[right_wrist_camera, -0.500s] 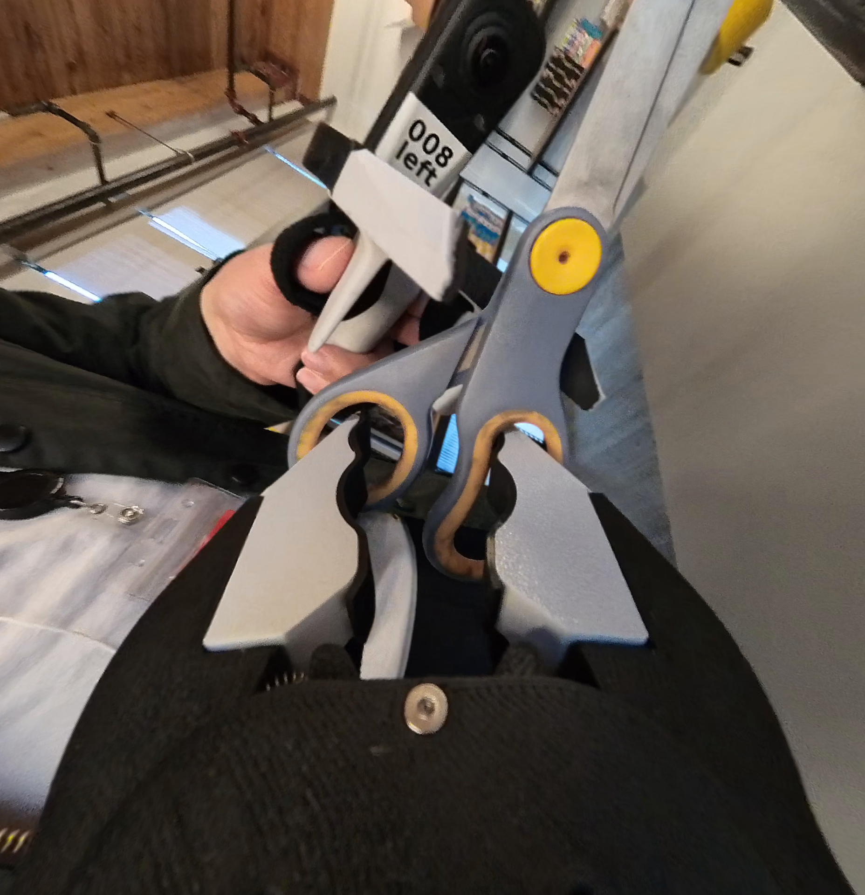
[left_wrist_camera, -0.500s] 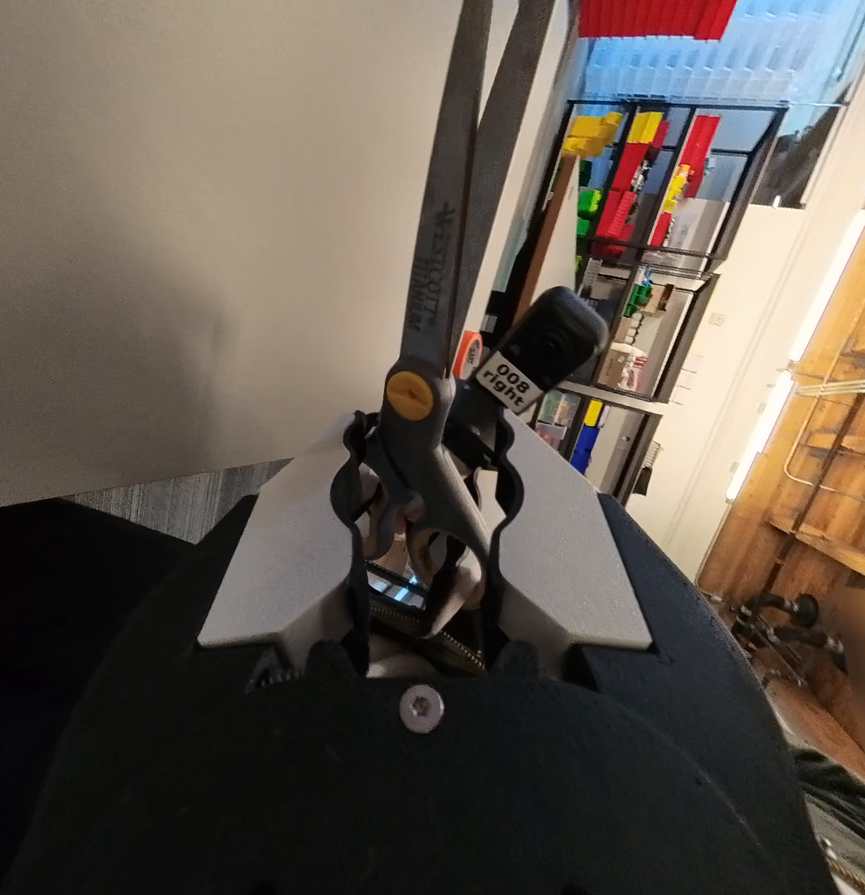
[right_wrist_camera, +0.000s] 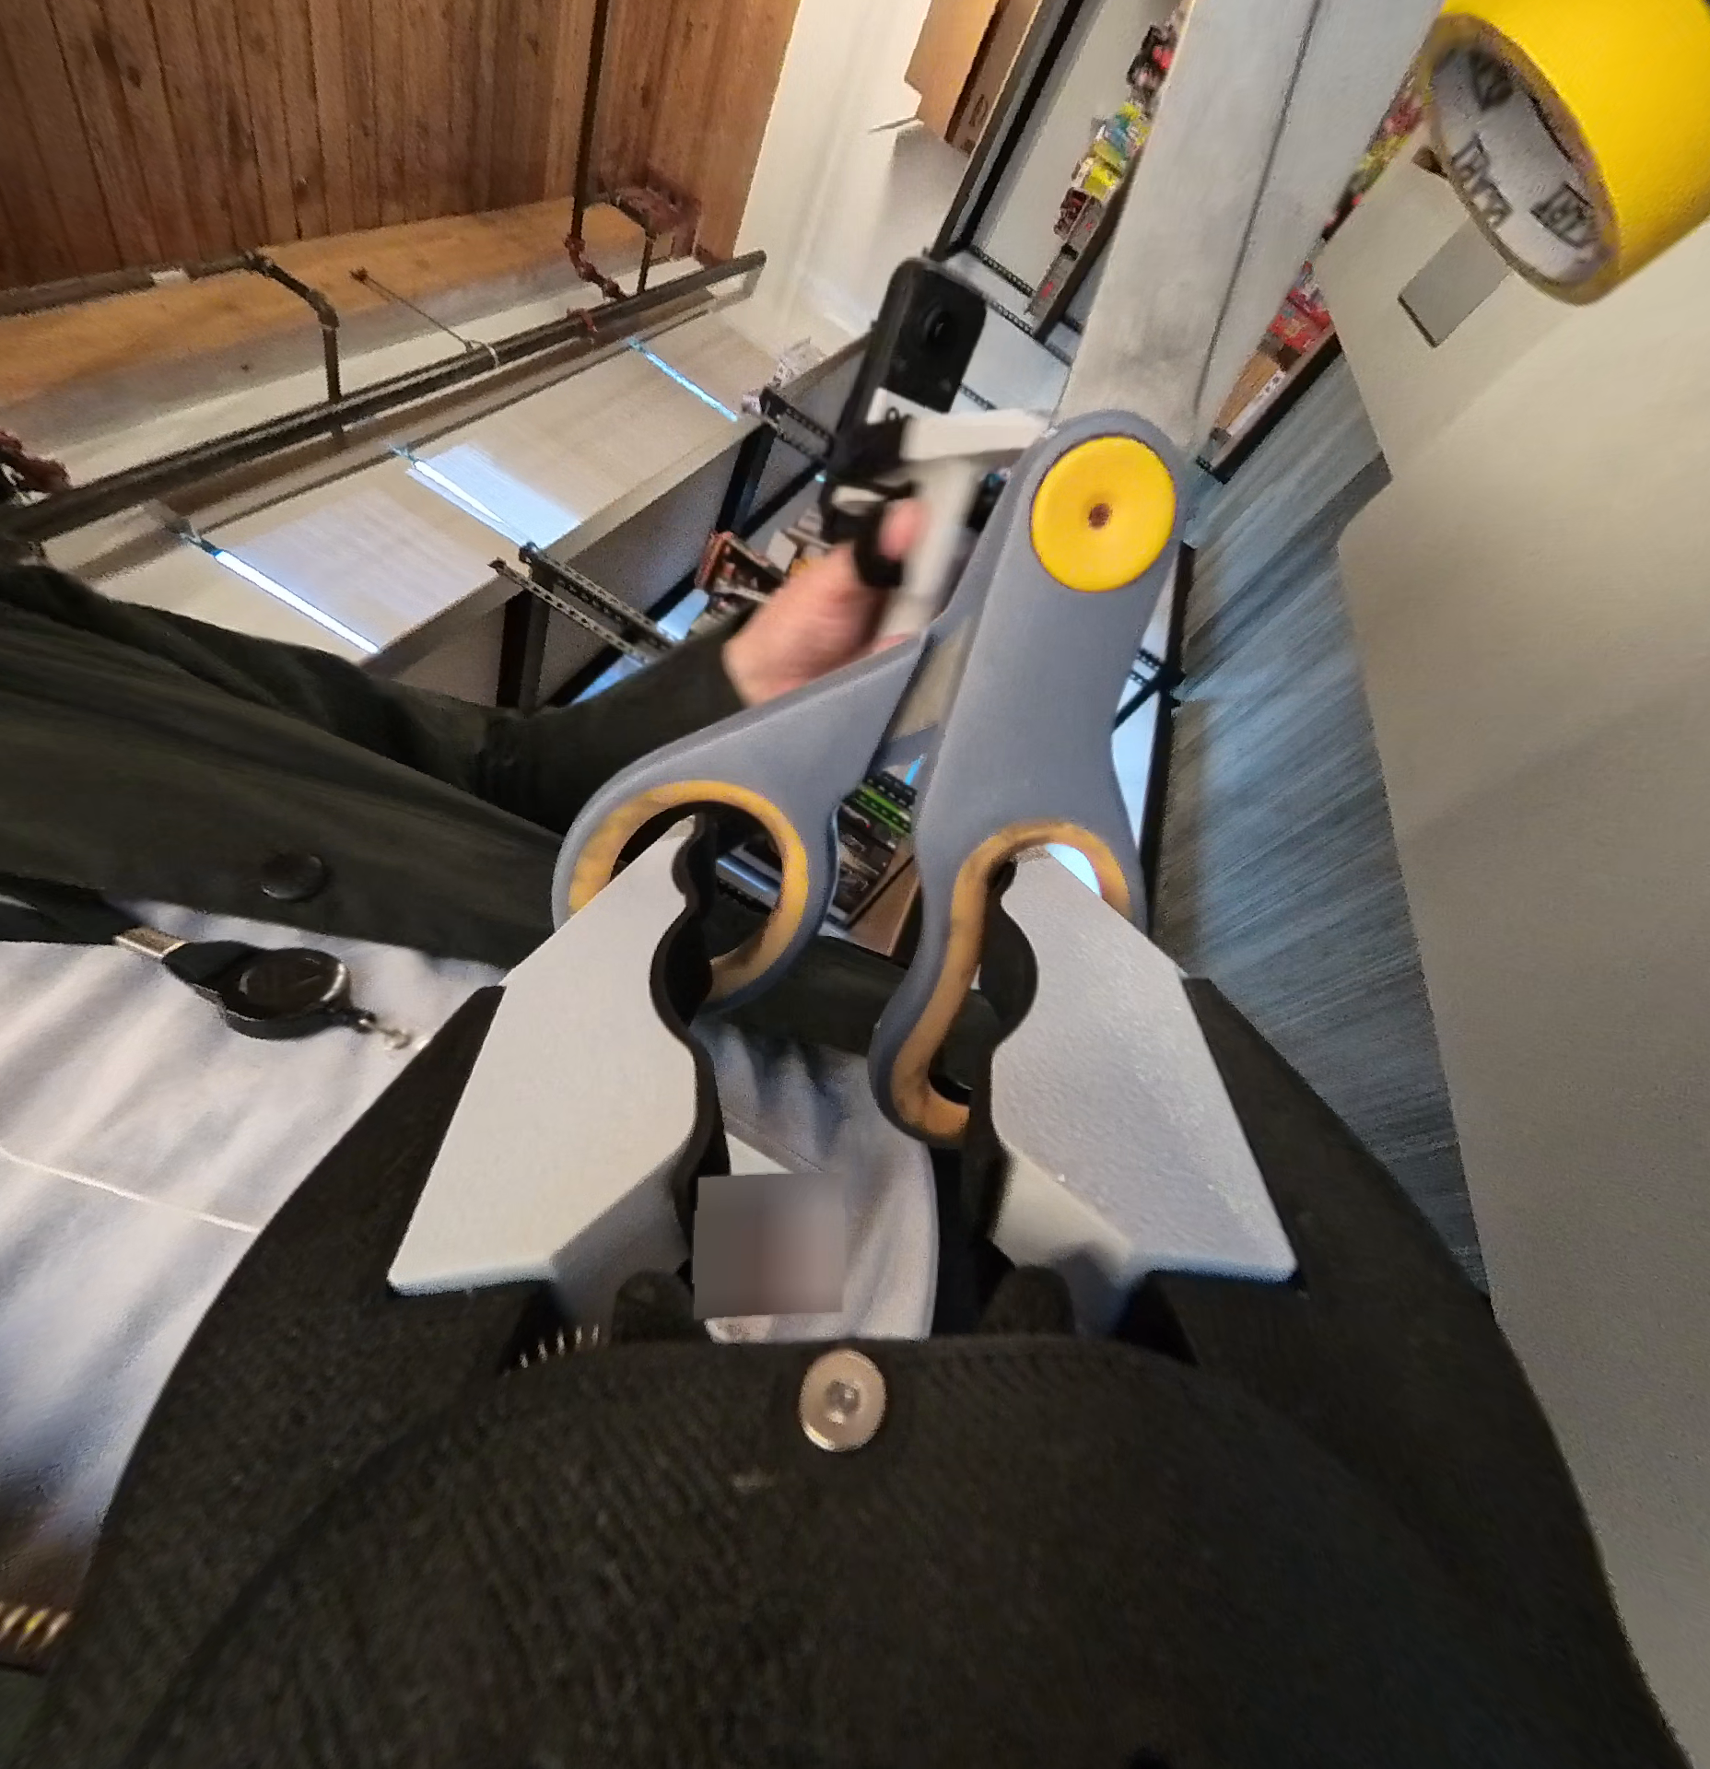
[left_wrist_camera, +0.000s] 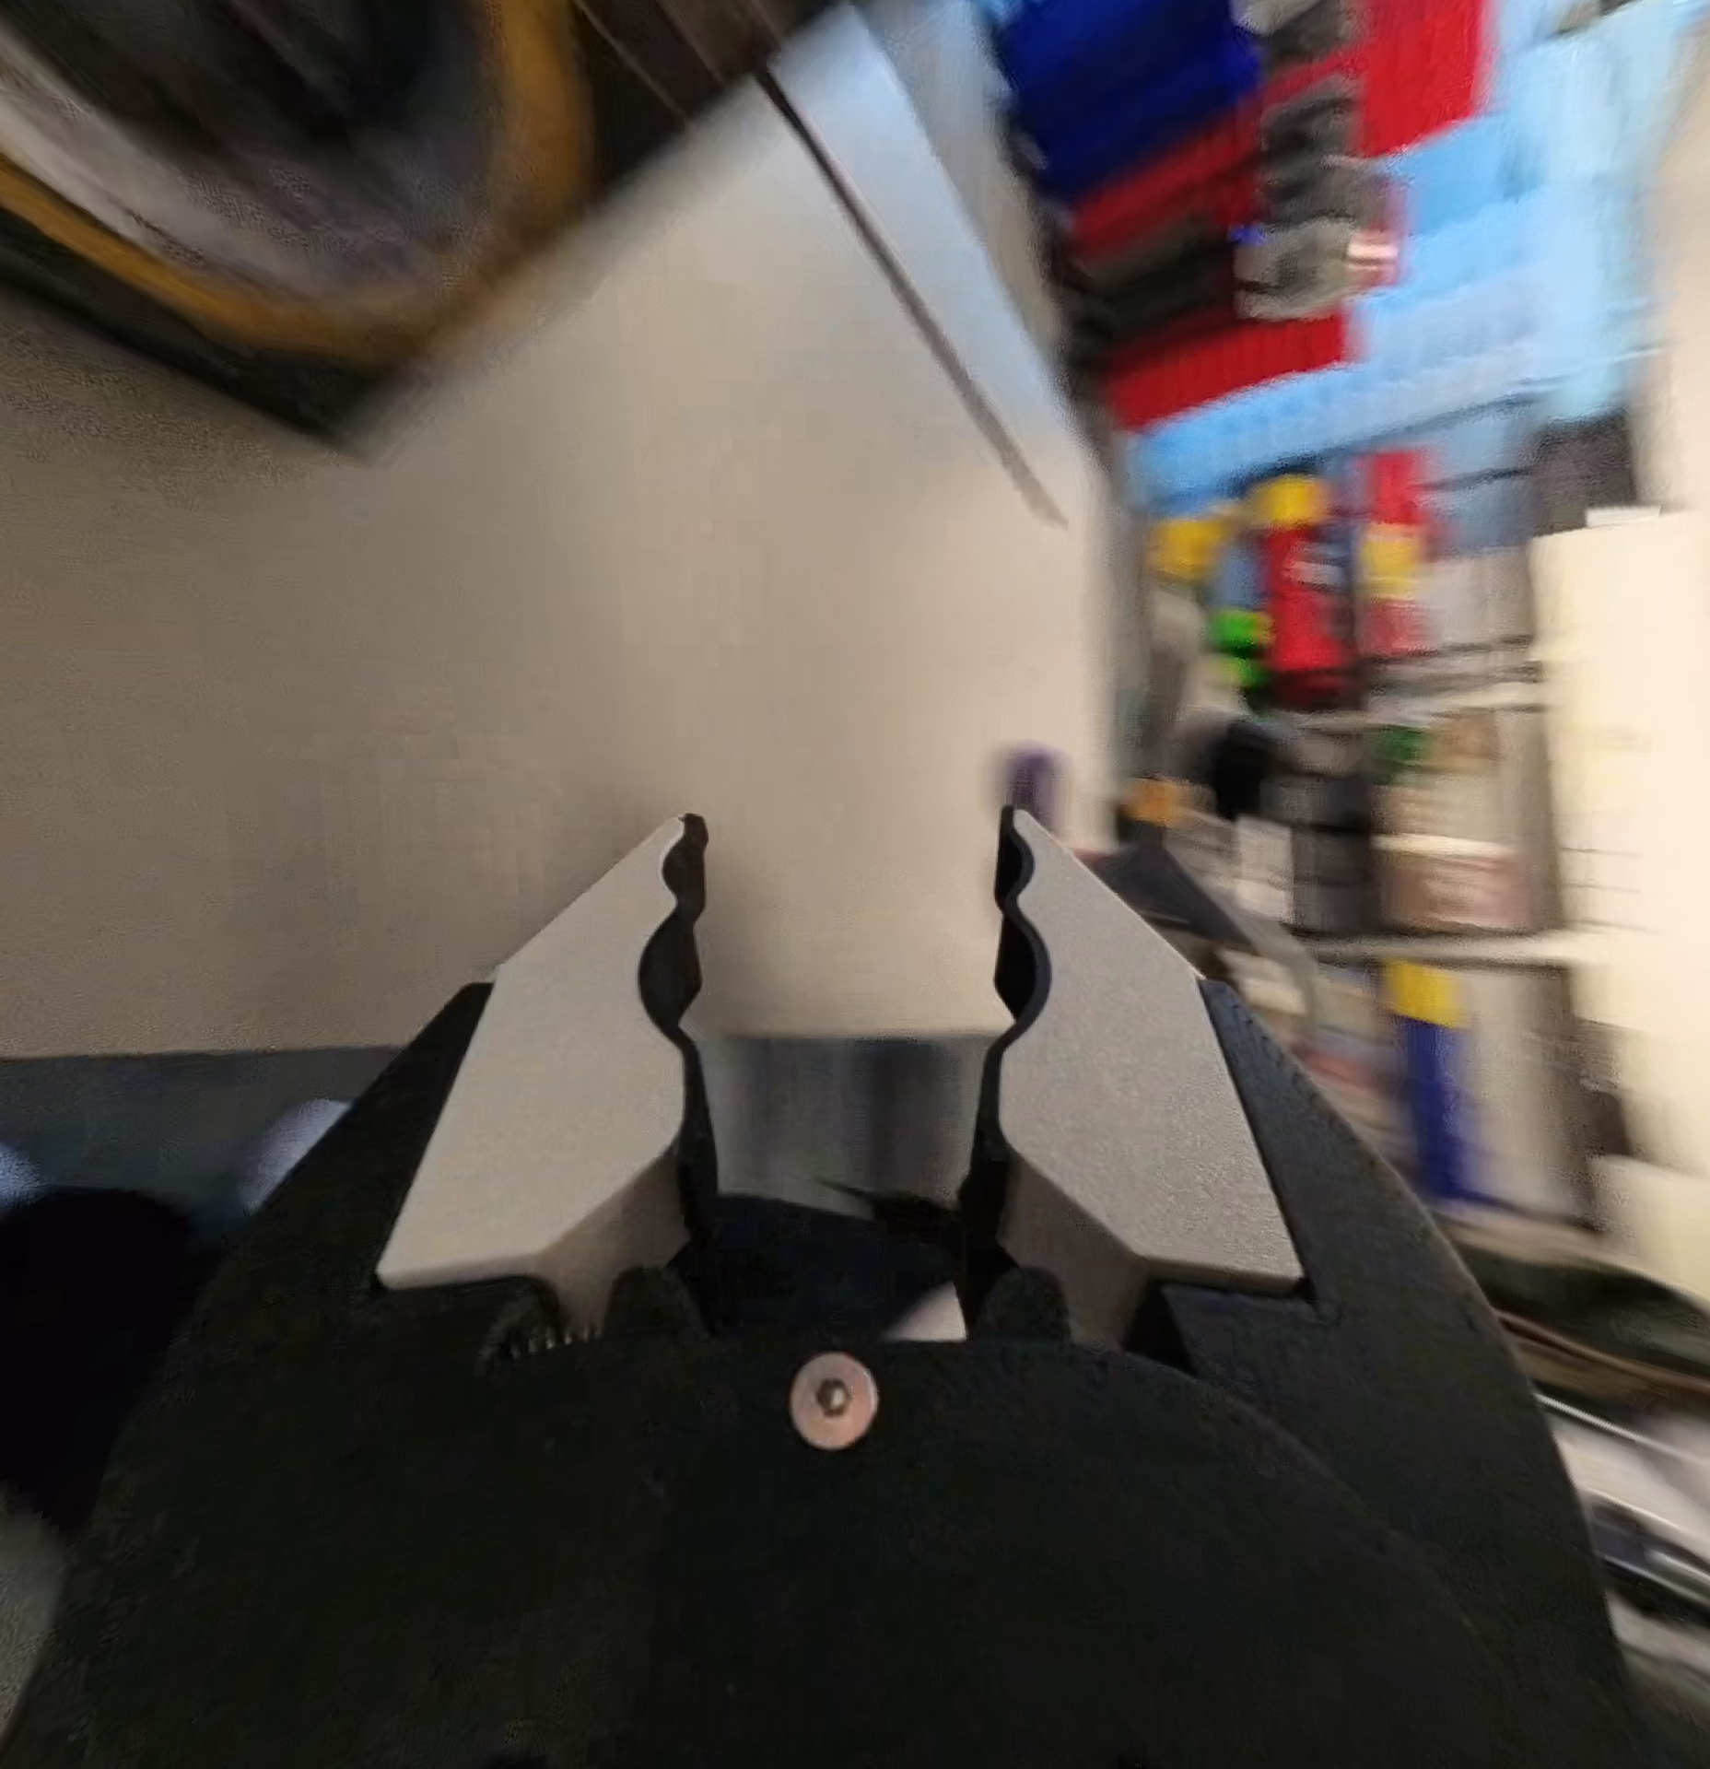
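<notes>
Right gripper (right_wrist_camera: 861,852) had its two pale grey fingers spread wide, one fingertip threaded into each yellow-lined handle loop of a pair of grey scissors (right_wrist_camera: 1023,689), so the scissors hung on the fingers from inside the loops rather than being pinched between them. Left gripper (left_wrist_camera: 849,823) was likewise spread apart with nothing between its fingers, and its own view was heavily smeared by motion blur. Behind it stood a plain cream wall (left_wrist_camera: 449,670), and to the right blurred shelving (left_wrist_camera: 1311,574) stacked with red, blue, yellow and green bins. Seen from the right wrist, wooden planking (right_wrist_camera: 258,124) filled the upper left, and a person's dark sleeve (right_wrist_camera: 258,727) crossed the left side to a hand (right_wrist_camera: 813,622) gripping the far-off left gripper, well apart from the scissors. The scissor blades ran up and away towards the top of the picture beside the pale wall. A roll of yellow tape (right_wrist_camera: 1617,124) sat in the top right corner. A black badge reel (right_wrist_camera: 277,981) lay on the person's light shirt. A round yellow pivot cap (right_wrist_camera: 1103,512) marked where the scissor handles met
</notes>
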